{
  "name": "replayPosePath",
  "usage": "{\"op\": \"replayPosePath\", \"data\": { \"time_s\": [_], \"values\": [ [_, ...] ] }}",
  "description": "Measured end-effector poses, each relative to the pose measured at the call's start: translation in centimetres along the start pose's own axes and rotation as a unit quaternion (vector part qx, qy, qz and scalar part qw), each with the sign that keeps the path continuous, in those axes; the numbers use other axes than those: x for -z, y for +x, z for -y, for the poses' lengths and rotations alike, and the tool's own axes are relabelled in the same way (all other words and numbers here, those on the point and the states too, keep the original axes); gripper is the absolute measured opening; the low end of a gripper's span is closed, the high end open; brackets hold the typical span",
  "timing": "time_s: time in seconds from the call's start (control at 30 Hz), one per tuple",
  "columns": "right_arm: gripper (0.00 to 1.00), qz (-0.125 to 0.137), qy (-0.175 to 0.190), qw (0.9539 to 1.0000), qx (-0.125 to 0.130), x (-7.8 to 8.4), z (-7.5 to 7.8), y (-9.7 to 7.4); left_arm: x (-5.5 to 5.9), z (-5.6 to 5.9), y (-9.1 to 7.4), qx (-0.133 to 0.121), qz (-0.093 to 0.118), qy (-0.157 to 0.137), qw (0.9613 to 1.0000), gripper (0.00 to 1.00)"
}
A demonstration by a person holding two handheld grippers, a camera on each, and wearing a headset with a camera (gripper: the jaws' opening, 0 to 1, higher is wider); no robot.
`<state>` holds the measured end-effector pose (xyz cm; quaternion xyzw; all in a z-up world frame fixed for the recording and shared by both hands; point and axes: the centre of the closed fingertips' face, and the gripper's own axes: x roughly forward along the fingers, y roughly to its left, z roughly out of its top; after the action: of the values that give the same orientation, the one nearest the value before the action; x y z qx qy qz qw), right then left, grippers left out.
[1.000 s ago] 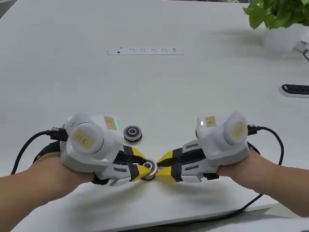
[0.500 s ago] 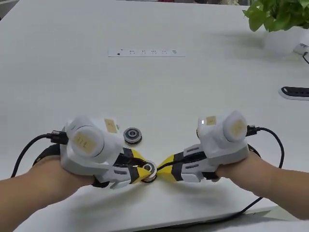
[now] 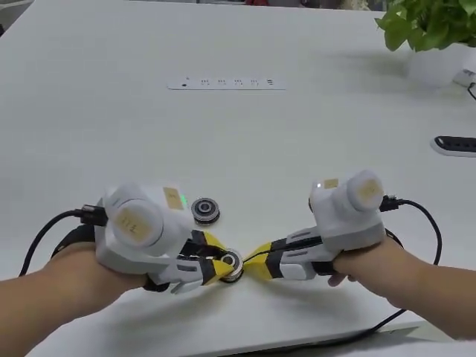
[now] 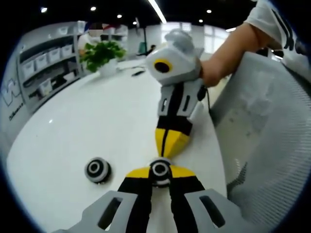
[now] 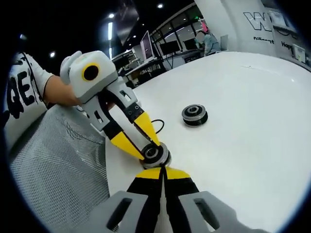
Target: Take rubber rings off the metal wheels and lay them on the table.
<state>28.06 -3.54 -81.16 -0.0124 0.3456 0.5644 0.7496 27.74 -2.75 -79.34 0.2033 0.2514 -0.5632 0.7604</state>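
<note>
A small metal wheel with a black rubber ring sits just above the table's near edge, and my left gripper is shut on it. In the left gripper view the wheel is clamped between the yellow tips of the left gripper. My right gripper meets it from the opposite side. Its jaws are shut, with their tips pinching at the wheel's rim, where the ring runs. A second wheel with its ring on lies flat on the table behind the left gripper.
A white power strip lies far back at the centre. A potted plant stands at the back right, with a dark device on the right edge. The grippers' cables trail off the white table.
The right gripper's body has dropped and swung a little to the right while its tips stay at the wheel. The left gripper still holds the wheel in place.
</note>
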Motion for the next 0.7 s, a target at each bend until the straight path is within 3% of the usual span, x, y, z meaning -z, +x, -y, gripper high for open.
{"op": "replayPosePath", "data": {
  "time_s": [0.7],
  "values": [
    [0.00,0.039,0.061,0.9974,0.001,-0.83,0.71,-0.54,-0.09,-0.02,0.15,-0.002,-0.002,0.009,1.0000,0.13]
  ]
}}
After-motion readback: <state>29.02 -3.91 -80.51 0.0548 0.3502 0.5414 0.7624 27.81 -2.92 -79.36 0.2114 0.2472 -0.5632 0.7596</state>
